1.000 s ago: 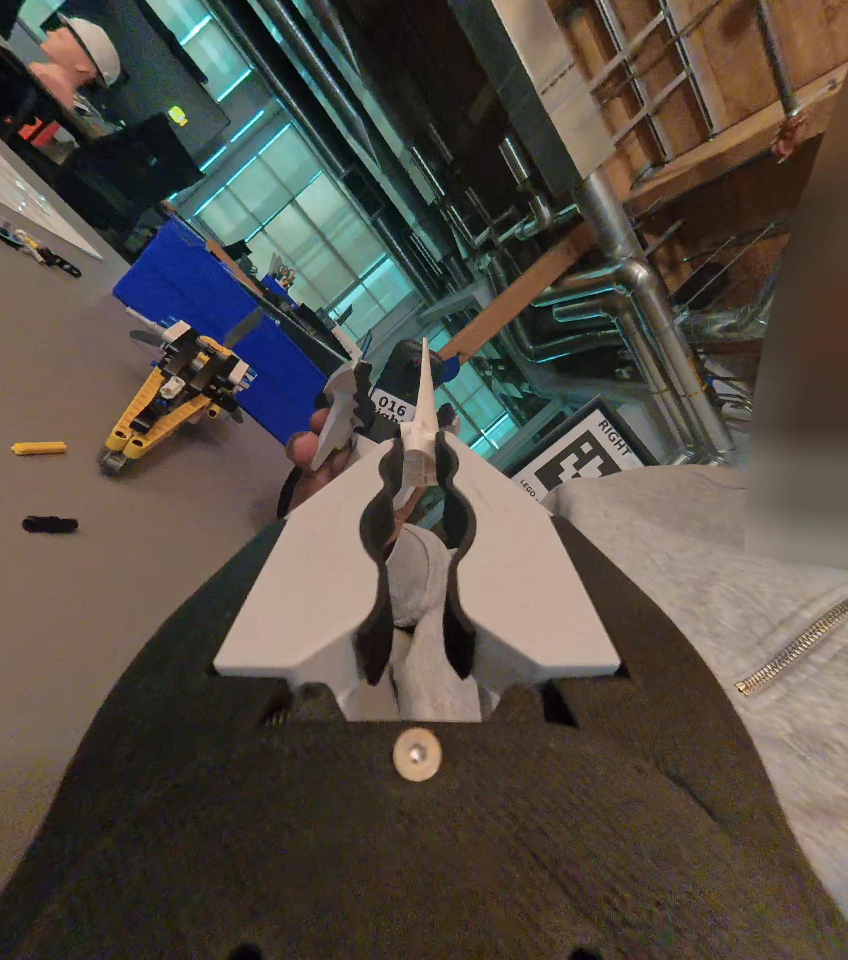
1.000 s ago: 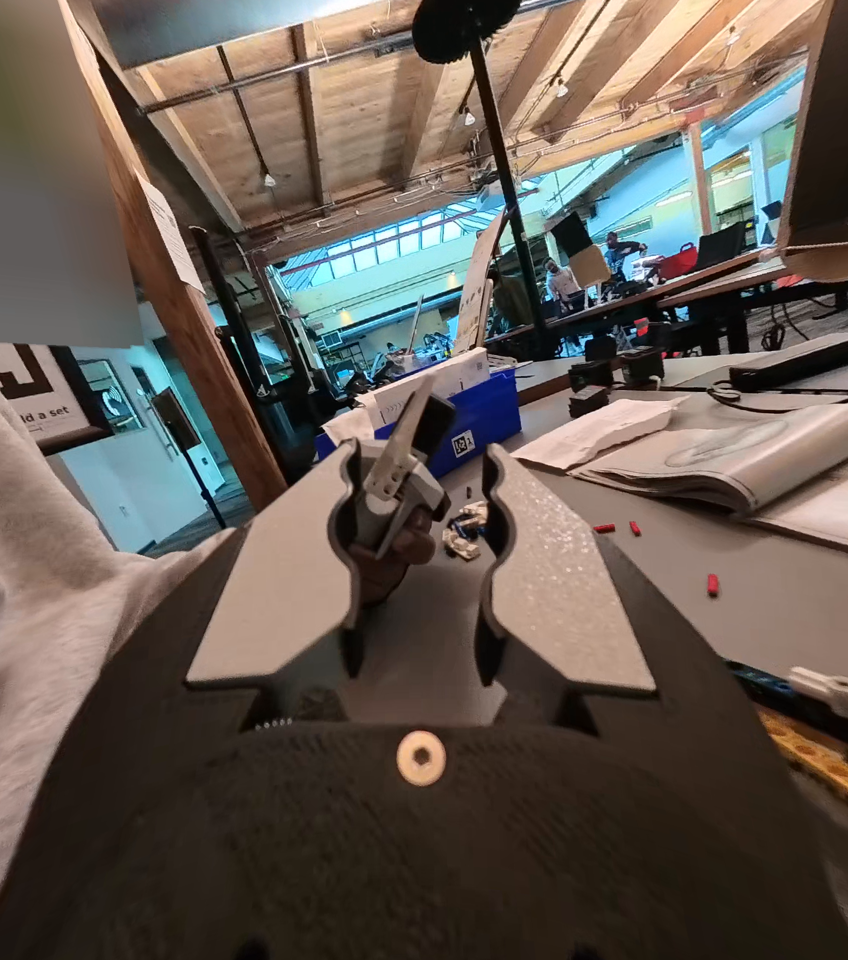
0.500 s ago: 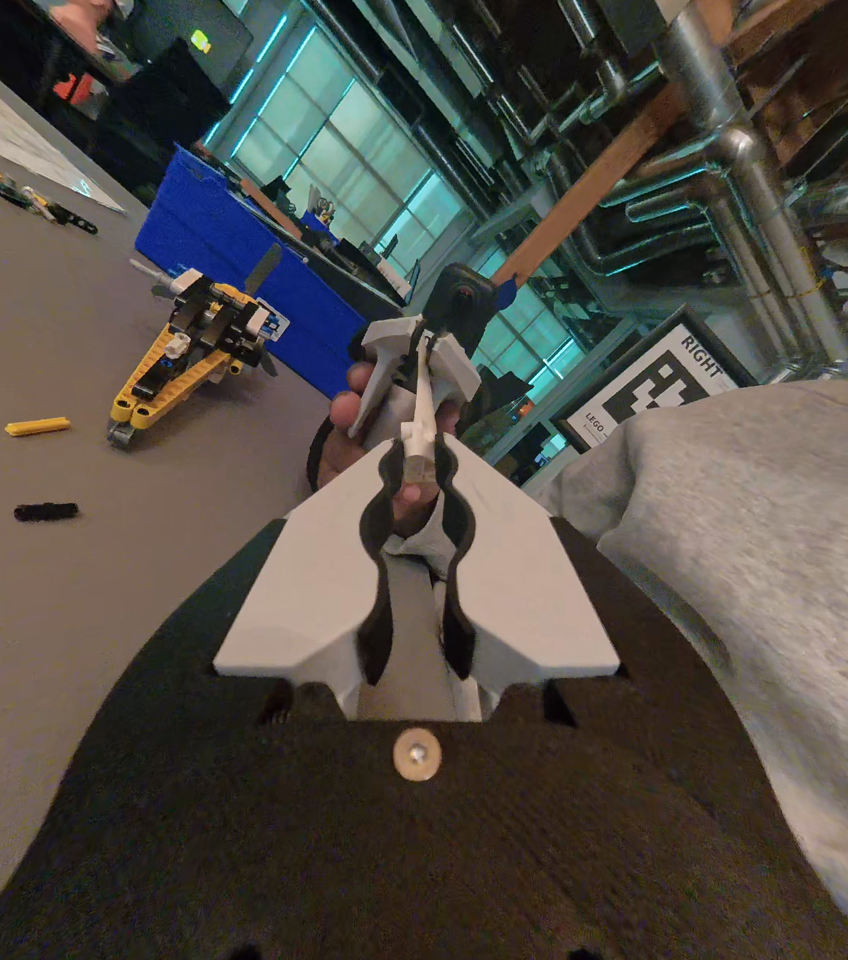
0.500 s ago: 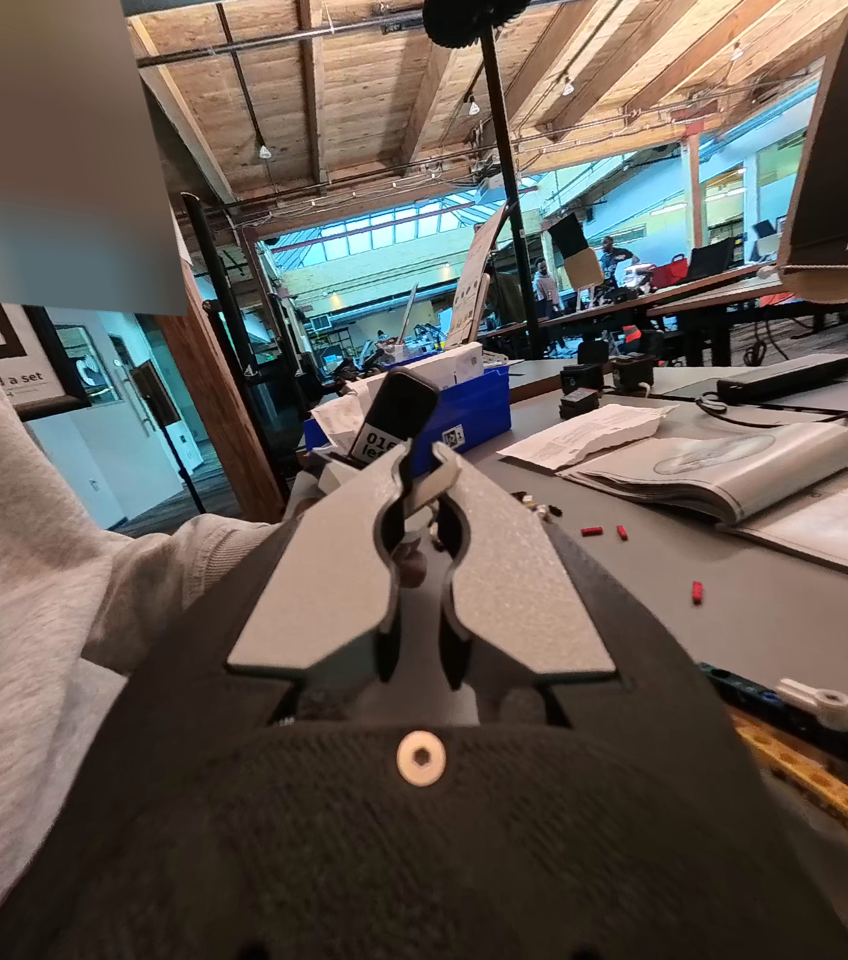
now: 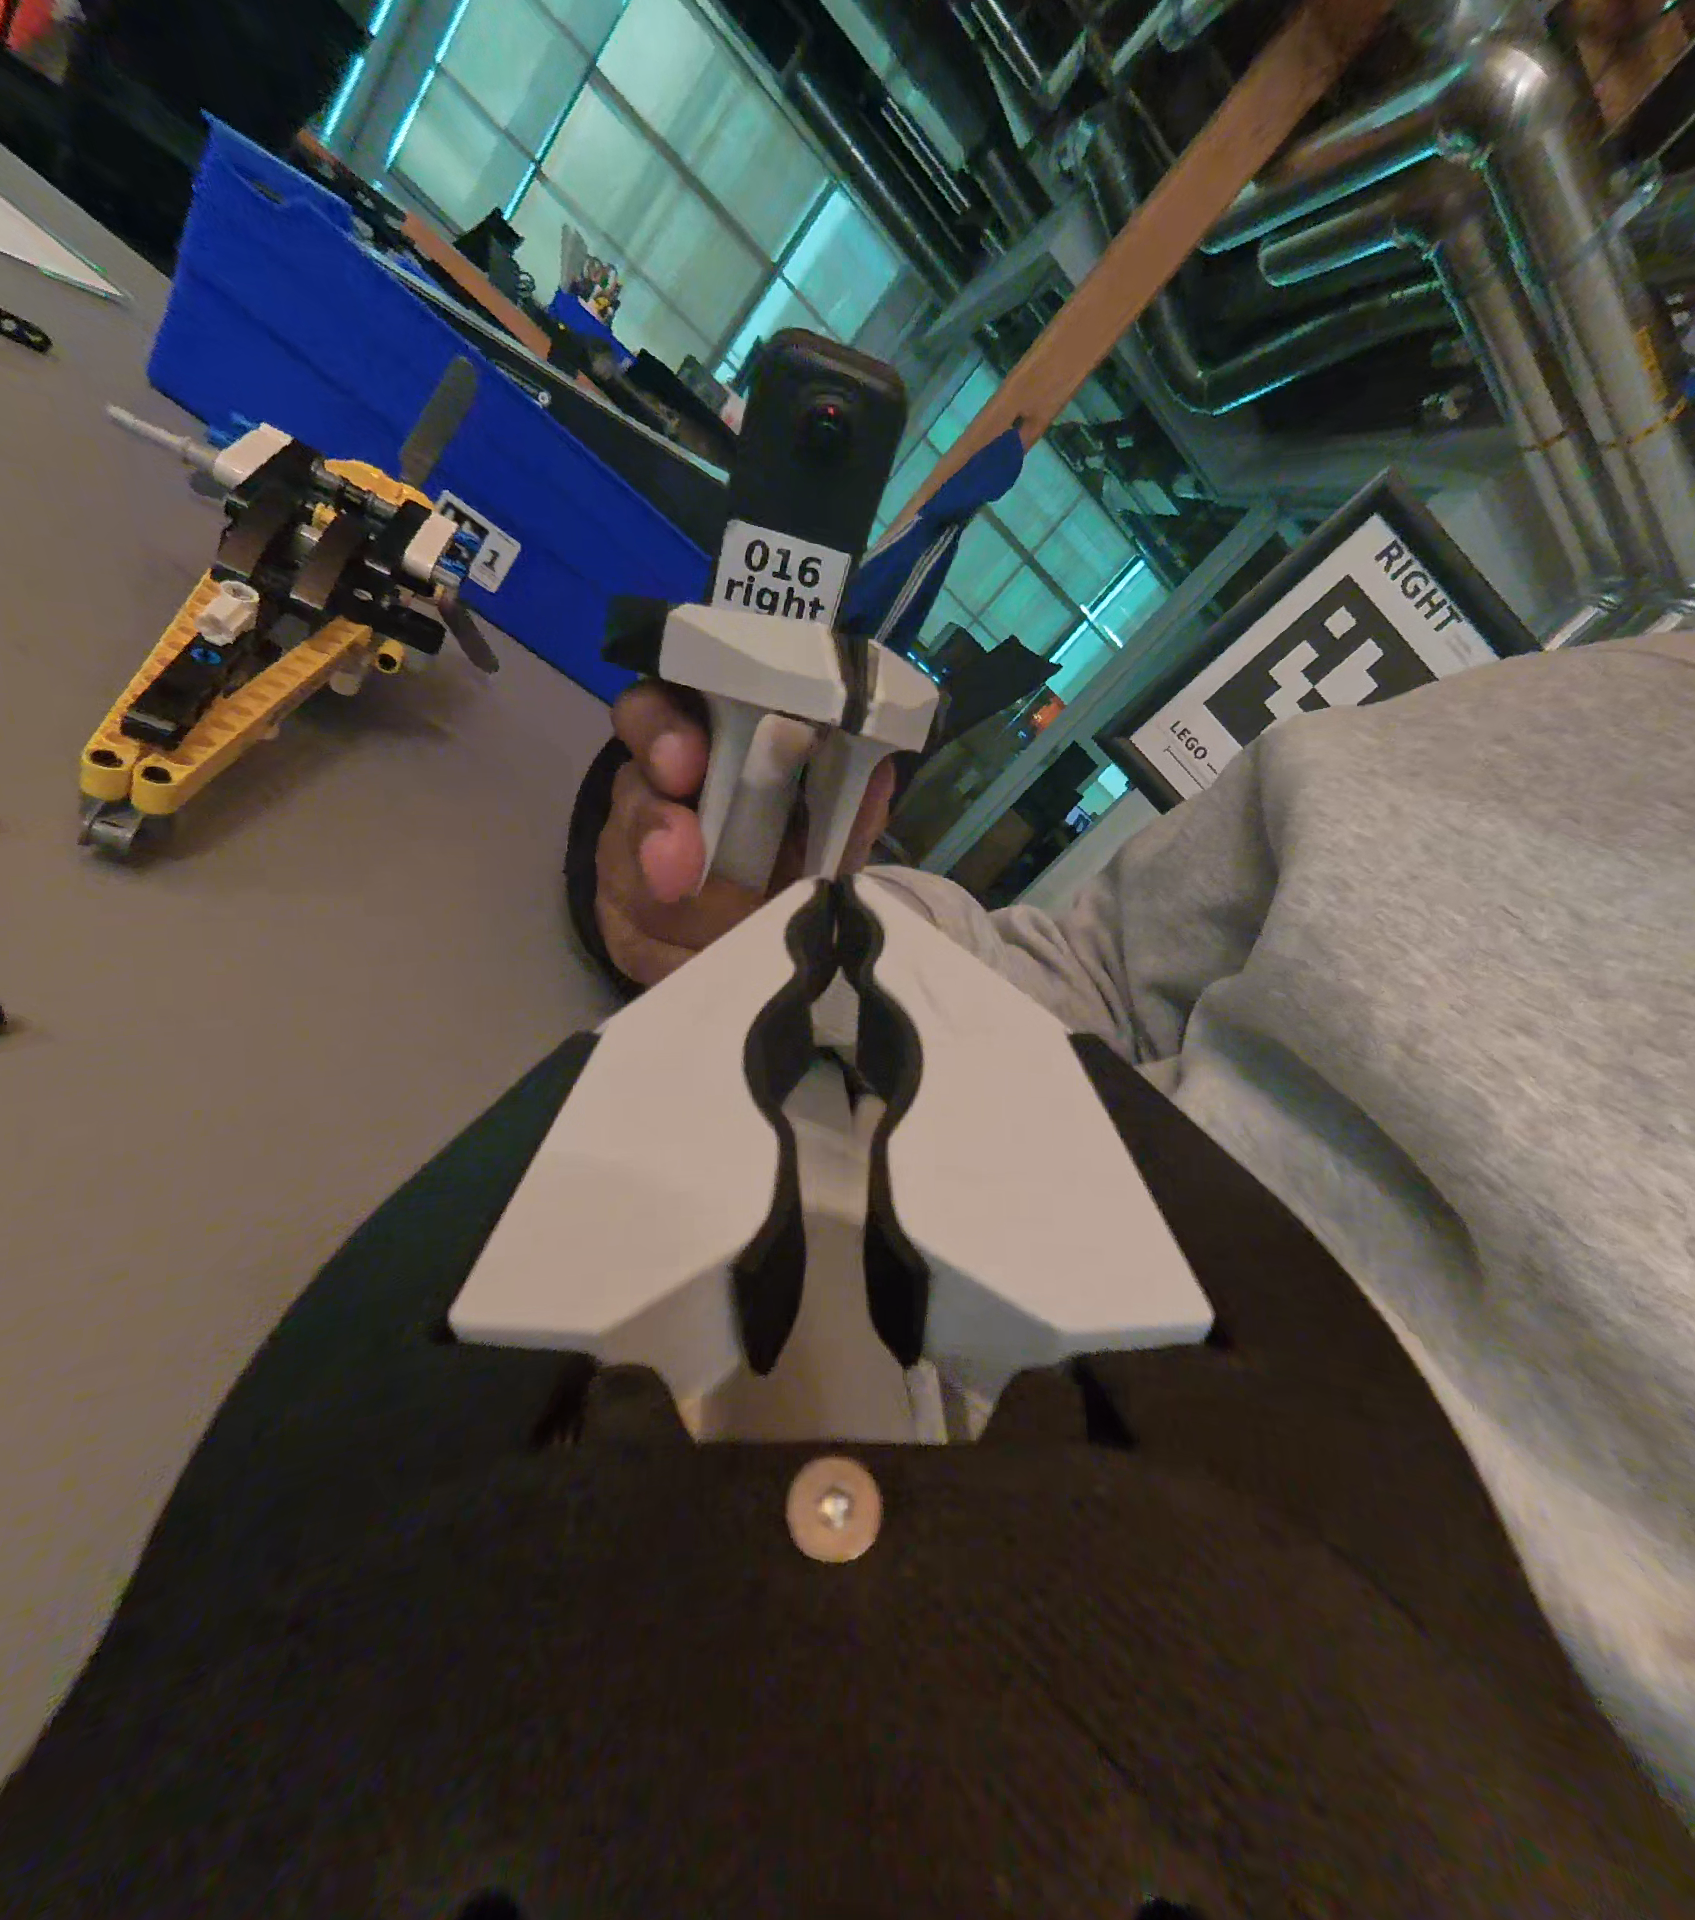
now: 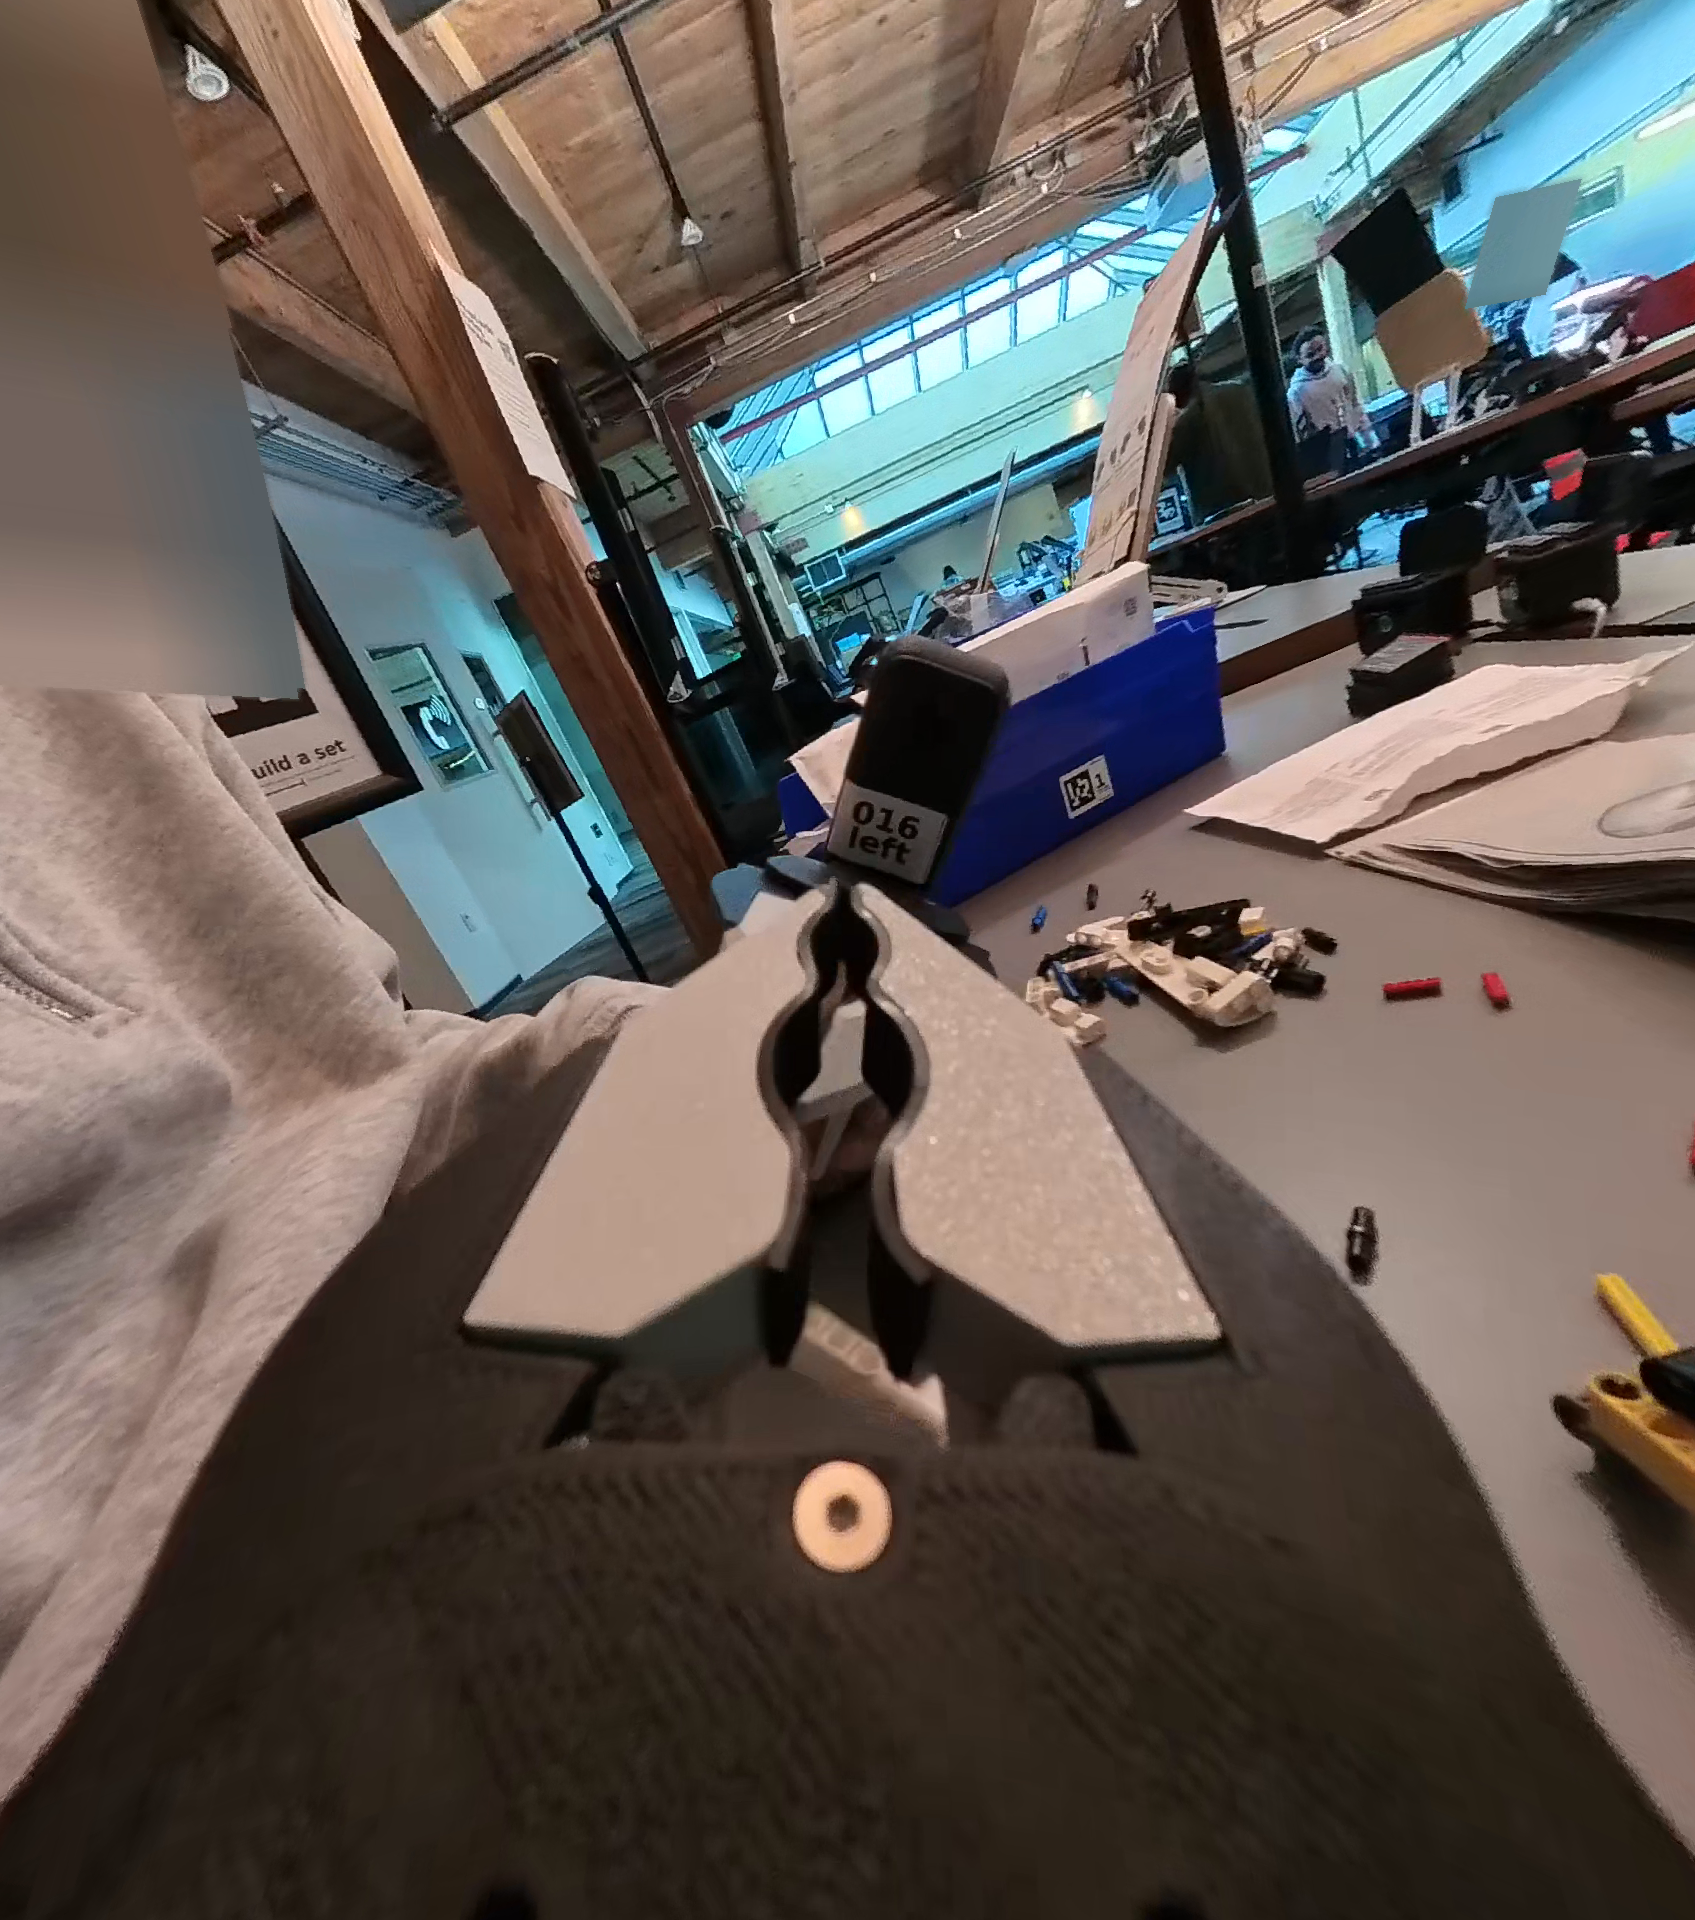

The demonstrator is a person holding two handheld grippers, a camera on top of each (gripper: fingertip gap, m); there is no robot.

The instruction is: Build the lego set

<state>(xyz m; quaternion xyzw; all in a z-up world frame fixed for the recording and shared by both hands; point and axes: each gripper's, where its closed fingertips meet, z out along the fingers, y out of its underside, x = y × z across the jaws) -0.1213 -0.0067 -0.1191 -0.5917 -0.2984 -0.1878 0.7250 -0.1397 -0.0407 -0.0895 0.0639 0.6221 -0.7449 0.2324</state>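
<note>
Place: a shared workshop or maker space in a converted industrial building.
Ceiling: bare timber joists and planks [image 6: 718,135], hanging lamps, exposed silver pipes and ducts [image 5: 1549,208].
Structure: a heavy slanting wooden post [image 6: 469,436] with a paper sheet pinned to it.
Windows: tall gridded factory glazing [image 5: 614,177] and a band of skylights [image 6: 926,353].
Work surface: a long grey table [image 6: 1445,1143] bearing loose small bricks, open printed booklets [image 6: 1601,821] and a blue storage bin [image 6: 1082,748].
Background: further desks with dark equipment and people [image 6: 1326,384] standing among them.
Signs: framed printed placards [image 5: 1342,644] on the wall.
</note>
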